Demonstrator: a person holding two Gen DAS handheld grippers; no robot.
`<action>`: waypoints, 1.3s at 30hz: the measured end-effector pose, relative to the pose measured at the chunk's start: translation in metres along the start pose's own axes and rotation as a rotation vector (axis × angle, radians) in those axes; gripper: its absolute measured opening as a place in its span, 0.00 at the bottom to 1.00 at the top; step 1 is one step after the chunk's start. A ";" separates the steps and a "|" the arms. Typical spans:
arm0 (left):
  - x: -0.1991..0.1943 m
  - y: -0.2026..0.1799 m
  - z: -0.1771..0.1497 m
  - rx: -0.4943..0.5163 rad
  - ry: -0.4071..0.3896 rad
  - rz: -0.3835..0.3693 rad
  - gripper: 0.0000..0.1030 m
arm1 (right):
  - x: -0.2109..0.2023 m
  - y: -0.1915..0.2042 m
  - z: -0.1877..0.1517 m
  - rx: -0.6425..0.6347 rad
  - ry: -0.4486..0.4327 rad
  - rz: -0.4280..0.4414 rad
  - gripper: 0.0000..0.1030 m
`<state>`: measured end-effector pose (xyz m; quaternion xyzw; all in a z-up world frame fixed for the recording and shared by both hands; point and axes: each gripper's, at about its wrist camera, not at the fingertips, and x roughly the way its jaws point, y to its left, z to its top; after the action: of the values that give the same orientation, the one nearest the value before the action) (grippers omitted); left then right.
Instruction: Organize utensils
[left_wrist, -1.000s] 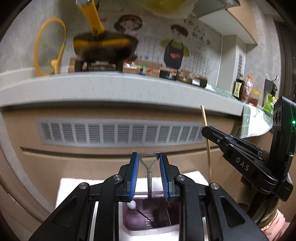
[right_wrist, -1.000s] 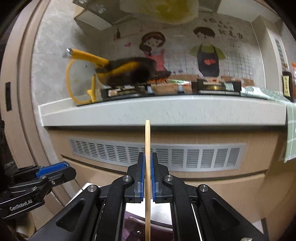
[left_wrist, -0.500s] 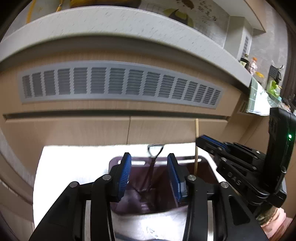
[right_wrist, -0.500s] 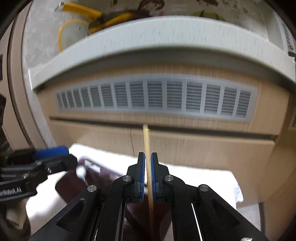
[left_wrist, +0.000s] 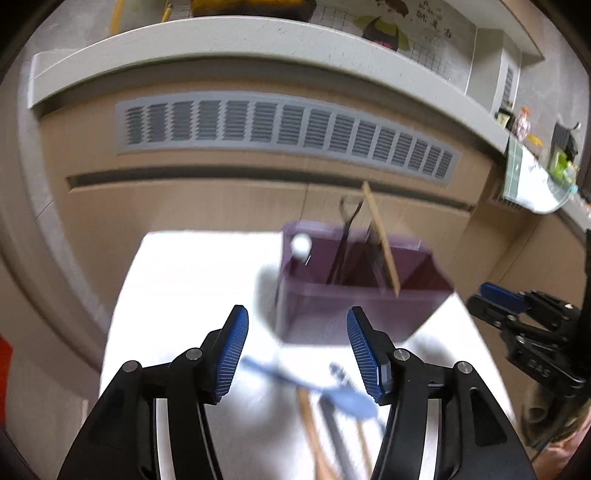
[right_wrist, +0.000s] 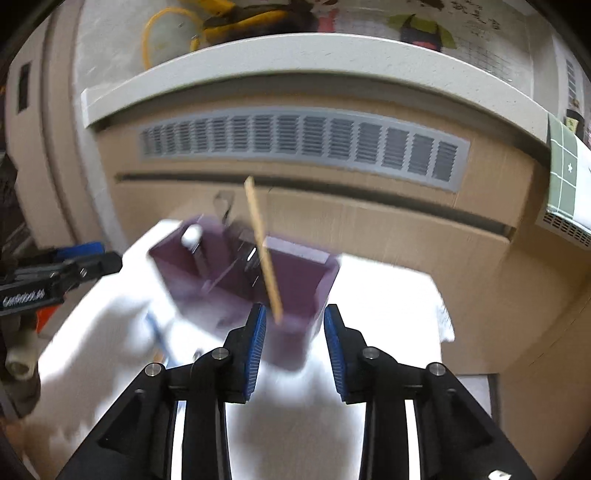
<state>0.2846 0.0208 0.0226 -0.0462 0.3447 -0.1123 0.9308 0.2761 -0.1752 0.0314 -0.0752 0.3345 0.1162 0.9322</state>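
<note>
A purple utensil bin (left_wrist: 354, 295) stands on a white cloth (left_wrist: 192, 280). In it stand a wooden chopstick (left_wrist: 380, 236), a dark metal utensil (left_wrist: 345, 236) and a white-tipped utensil (left_wrist: 301, 245). My left gripper (left_wrist: 297, 347) is open and empty, in front of the bin. My right gripper (right_wrist: 293, 343) is open and empty, close to the bin (right_wrist: 236, 273), with the chopstick (right_wrist: 264, 251) leaning in the bin ahead of it. A blue spoon (left_wrist: 332, 391) and wooden utensils (left_wrist: 314, 435) lie on the cloth under the left gripper.
A wooden cabinet front with a grey vent grille (left_wrist: 288, 129) rises behind the cloth, under a white counter edge (right_wrist: 314, 62). The right gripper shows at the right of the left wrist view (left_wrist: 517, 325); the left gripper shows at the left of the right wrist view (right_wrist: 59, 273).
Both grippers opened and pulled back. The right let go of the chopstick and the left let go of the metal utensil; both now stand in the bin.
</note>
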 end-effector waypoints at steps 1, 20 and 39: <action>-0.003 0.002 -0.008 -0.003 0.010 0.012 0.55 | -0.001 0.006 -0.008 -0.008 0.018 0.019 0.30; -0.020 0.055 -0.116 -0.169 0.177 0.055 0.65 | 0.036 0.094 -0.098 0.069 0.344 0.193 0.29; 0.030 0.007 -0.070 0.002 0.238 -0.129 0.65 | 0.011 0.024 -0.086 0.101 0.269 0.032 0.05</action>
<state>0.2626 0.0201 -0.0508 -0.0536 0.4490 -0.1771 0.8742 0.2256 -0.1689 -0.0425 -0.0378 0.4631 0.1028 0.8795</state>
